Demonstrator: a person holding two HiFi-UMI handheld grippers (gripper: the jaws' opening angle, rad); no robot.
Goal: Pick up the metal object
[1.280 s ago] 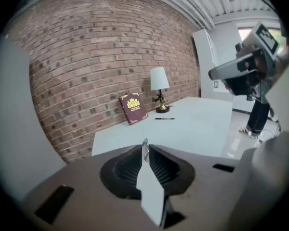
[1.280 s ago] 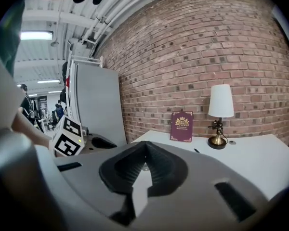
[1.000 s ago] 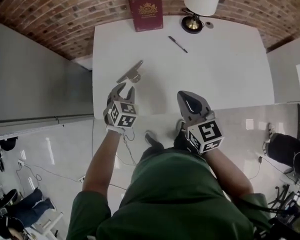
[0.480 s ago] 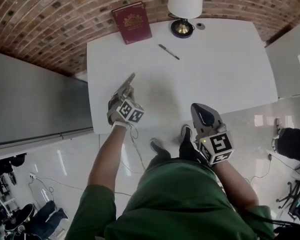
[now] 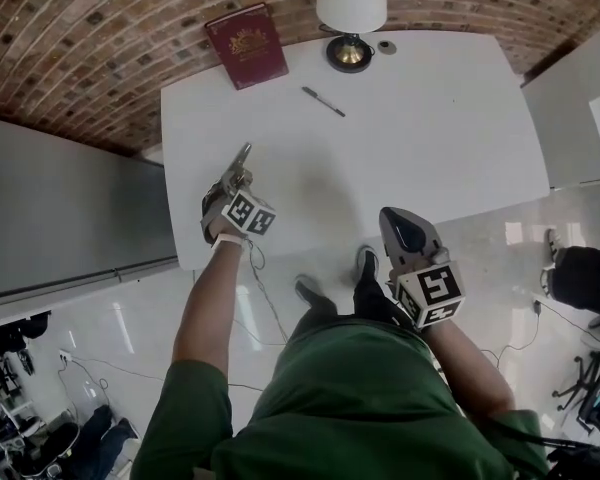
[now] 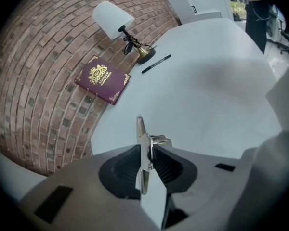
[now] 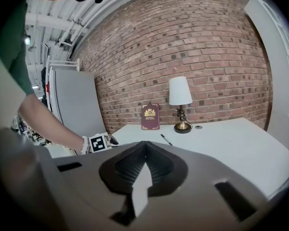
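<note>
Metal object standing edge-on between closing jaws of left hand-held gripper, long axis running forward over table; right hand-held gripper closed on nothing, farther off.

One of each: six kinds, six things.
One white rectangular table fills mid-frame. On it: one maroon hardcover book with a gold crest, upper left; one white-shaded, brass-footed lamp, top centre; one small grey round disc; one black pen; one flat silver metal object, left.
</note>
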